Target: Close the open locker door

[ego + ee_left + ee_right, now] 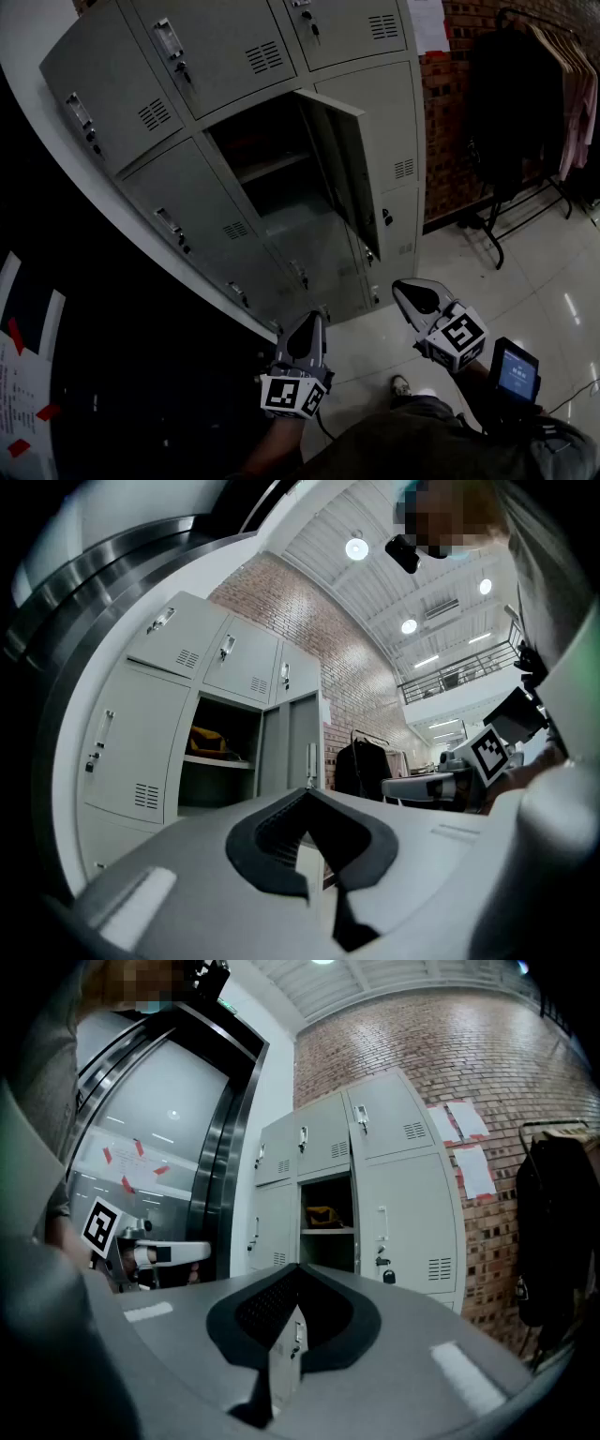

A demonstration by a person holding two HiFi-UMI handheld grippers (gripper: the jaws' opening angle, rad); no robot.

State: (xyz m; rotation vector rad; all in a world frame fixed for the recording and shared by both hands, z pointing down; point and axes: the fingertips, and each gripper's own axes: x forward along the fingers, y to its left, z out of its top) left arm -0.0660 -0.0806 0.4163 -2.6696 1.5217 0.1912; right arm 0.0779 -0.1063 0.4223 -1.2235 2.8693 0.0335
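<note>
Locker bank [234,122]: grey sheet metal with louvred vents and keyed handles. One compartment [272,164] stands open. Its door [342,173] projects outward from the right edge of the opening. A shelf [265,169] divides the interior. A yellow item [323,1214] lies on the shelf; its kind cannot be made out in the dark recess.

Left gripper [308,318]: jaws pressed together, nothing between them. Right gripper [399,287]: jaws pressed together, nothing between them. Both hang low over the glossy tiled floor [553,300], well apart from the door.

A rack [525,122] of garments stands against the brick wall [445,103], partly cut off by the frame edge.
</note>
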